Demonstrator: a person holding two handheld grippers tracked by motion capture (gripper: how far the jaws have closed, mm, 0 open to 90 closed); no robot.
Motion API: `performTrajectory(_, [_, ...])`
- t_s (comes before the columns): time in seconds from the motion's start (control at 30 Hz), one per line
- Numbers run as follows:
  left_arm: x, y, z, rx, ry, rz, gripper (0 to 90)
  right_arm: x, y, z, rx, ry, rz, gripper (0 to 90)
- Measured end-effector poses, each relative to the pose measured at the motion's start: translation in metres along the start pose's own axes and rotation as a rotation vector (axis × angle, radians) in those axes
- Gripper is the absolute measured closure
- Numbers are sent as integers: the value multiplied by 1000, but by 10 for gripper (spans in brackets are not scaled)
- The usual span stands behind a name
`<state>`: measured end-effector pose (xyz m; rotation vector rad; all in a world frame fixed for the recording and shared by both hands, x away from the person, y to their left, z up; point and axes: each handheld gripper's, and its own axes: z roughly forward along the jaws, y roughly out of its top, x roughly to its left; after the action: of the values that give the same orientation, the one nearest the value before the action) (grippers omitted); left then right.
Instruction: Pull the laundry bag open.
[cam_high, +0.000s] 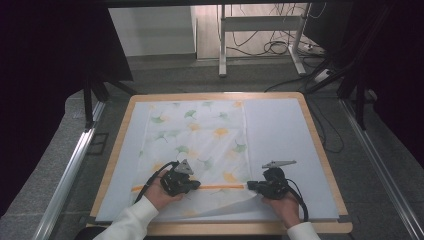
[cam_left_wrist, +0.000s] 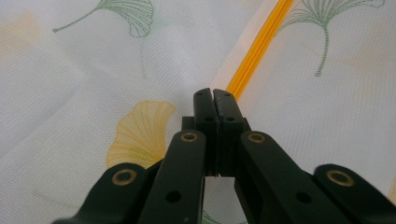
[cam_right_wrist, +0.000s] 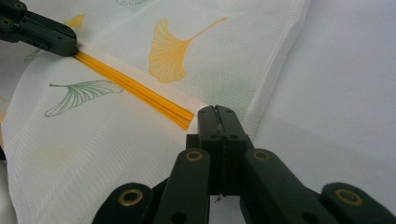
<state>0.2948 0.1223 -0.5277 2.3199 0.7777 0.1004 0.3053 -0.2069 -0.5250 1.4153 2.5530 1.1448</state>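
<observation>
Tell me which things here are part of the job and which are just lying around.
In the job:
- ginkgo-print cloth
- its orange stripe
- left claw, shut at the stripe
- right claw, shut at the cloth's edge

Lying about:
- cables on the floor
- desk frame

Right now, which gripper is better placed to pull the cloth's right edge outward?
Right. The right gripper is shut at the cloth's right edge, where the orange stripe ends, and seems to pinch fabric there. The left gripper, also shut, sits farther in along the stripe.
</observation>
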Motion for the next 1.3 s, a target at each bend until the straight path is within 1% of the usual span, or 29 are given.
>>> performTrajectory(0.23, [0,-2,-2,5,8,7,900,0,0,0,0,0,0,893])
performTrajectory(0.47, [3,-7,-7,11,15,7,900,0,0,0,0,1,-1,894])
performTrajectory(0.9, [12,-19,-18,19,26,-19,900,0,0,0,0,0,0,893])
performTrajectory(1.3, [21,-34,-30,15,38,-47,900,0,0,0,-7,-2,0,894])
